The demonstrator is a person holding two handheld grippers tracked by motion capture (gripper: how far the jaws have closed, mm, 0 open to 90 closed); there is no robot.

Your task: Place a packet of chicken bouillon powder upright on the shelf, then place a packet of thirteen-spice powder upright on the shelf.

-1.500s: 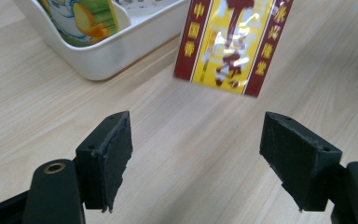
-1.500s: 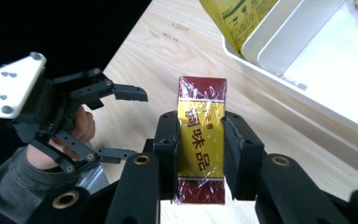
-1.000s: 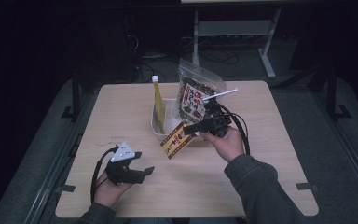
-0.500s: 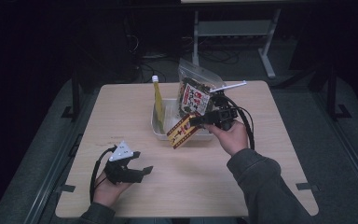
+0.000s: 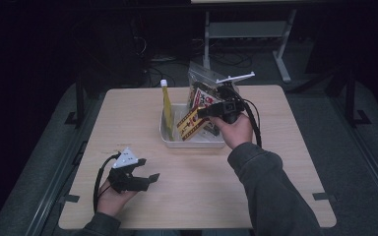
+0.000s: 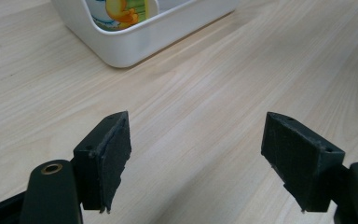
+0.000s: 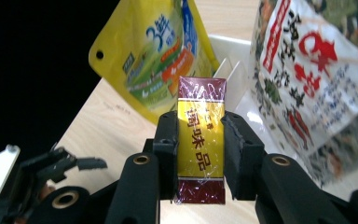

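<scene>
My right gripper (image 5: 203, 113) is shut on a slim yellow-and-maroon box (image 5: 191, 124) and holds it tilted over the white bin (image 5: 170, 138). In the right gripper view the box (image 7: 200, 135) stands upright between the two pads. A yellow pouch (image 5: 166, 104) stands at the bin's left end, and a clear bag of printed packets (image 5: 203, 88) leans at its back. My left gripper (image 5: 146, 170) rests near the table's front left, open, with bare table between its pads (image 6: 112, 158).
The wooden table (image 5: 285, 147) has free room to the right of and in front of the bin. The bin's corner (image 6: 135, 42) lies just ahead of the left gripper. A metal stand (image 5: 246, 29) is on the floor behind the table.
My right hand has lifted the box and carried it back from the bin's front edge to over the bin. The left gripper has stayed put.
</scene>
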